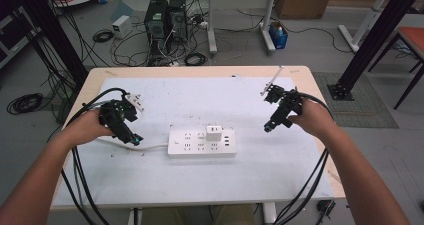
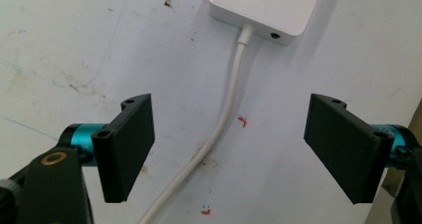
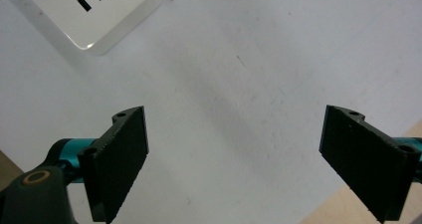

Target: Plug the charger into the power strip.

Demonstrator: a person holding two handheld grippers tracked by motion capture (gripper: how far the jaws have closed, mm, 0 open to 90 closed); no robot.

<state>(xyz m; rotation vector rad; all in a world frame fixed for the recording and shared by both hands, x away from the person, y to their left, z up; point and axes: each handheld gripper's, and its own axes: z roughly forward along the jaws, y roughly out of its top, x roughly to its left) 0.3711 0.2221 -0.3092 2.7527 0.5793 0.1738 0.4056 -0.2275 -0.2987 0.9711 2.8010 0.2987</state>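
Observation:
A white power strip [image 1: 201, 142] lies in the middle of the white mat, with a white plug adapter [image 1: 214, 133] seated in its top row. Its white cord [image 1: 149, 146] runs left from the strip's end. My left gripper [image 1: 134, 139] hovers over that cord just left of the strip, jaws wide open; in the left gripper view the cord [image 2: 225, 119] passes between them up to the strip's end [image 2: 268, 7]. My right gripper [image 1: 269, 128] sits to the right of the strip, open and holding nothing, with the strip's corner [image 3: 97, 12] ahead at upper left.
A white mat [image 1: 200, 175] covers most of the wooden table [image 1: 310, 75]. Black cables trail from both grippers off the front edge. Computer towers, loose cables and another desk stand on the floor beyond the table.

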